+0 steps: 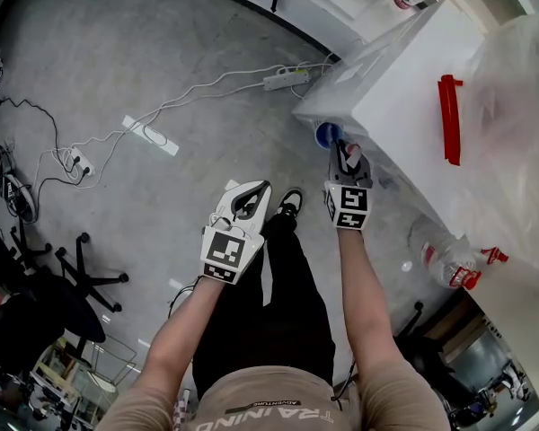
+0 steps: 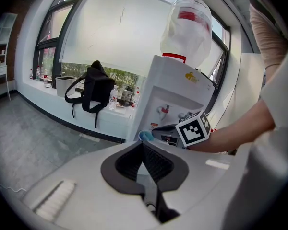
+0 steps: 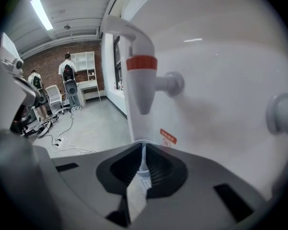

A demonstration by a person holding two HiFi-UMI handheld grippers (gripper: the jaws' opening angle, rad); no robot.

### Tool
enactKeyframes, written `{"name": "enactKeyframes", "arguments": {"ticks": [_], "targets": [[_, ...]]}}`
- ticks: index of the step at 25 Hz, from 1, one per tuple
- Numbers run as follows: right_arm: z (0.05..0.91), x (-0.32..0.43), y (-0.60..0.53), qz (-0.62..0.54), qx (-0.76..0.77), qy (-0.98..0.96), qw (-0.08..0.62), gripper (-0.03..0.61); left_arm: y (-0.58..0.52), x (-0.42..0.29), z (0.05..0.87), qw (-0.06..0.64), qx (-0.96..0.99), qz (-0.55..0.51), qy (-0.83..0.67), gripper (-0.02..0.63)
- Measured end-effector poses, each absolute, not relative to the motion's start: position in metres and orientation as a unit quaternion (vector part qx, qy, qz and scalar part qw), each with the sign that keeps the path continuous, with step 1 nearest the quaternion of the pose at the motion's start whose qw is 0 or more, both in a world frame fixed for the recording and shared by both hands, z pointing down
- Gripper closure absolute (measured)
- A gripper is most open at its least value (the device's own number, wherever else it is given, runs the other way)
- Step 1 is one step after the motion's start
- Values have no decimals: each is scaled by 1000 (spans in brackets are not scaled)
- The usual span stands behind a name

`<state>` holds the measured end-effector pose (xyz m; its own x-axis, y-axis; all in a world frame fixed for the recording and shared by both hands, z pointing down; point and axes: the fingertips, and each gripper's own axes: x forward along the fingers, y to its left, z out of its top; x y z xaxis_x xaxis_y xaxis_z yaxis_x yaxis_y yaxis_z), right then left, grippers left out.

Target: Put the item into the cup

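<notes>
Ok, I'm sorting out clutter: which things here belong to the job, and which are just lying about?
Job: right gripper, shut on the cup; red-collared tap on the water dispenser.
Lying about: power strip, black bag, office chair; left gripper, shut and empty.

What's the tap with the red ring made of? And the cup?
The tap looks like smooth white plastic: it is glossy and moulded in rounded shapes, with an orange-red band. The cup, pinched by the right gripper, is blue outside and pale and thin-walled inside. It is probably paper or thin plastic; I cannot tell which.
</notes>
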<state>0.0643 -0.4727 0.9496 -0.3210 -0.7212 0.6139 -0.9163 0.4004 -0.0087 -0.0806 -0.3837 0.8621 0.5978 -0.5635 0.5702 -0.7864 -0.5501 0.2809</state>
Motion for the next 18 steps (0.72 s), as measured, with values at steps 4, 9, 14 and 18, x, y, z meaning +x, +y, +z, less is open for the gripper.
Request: {"name": "enactKeyframes", "arguments": {"ticks": [4, 9, 14, 18], "targets": [[940, 62, -461, 176, 516, -794, 270, 566, -380, -80, 858, 263, 855, 208, -396, 606], [925, 54, -433, 186, 506, -798, 270, 566, -377, -73, 840, 253, 865, 206, -382, 606], [892, 57, -402, 195, 504, -798, 267, 566, -369, -55, 808, 237, 879, 211, -355, 606], [856, 48, -390, 205, 501, -803, 249, 568, -368, -48, 783, 215, 892, 220, -331, 606]]}}
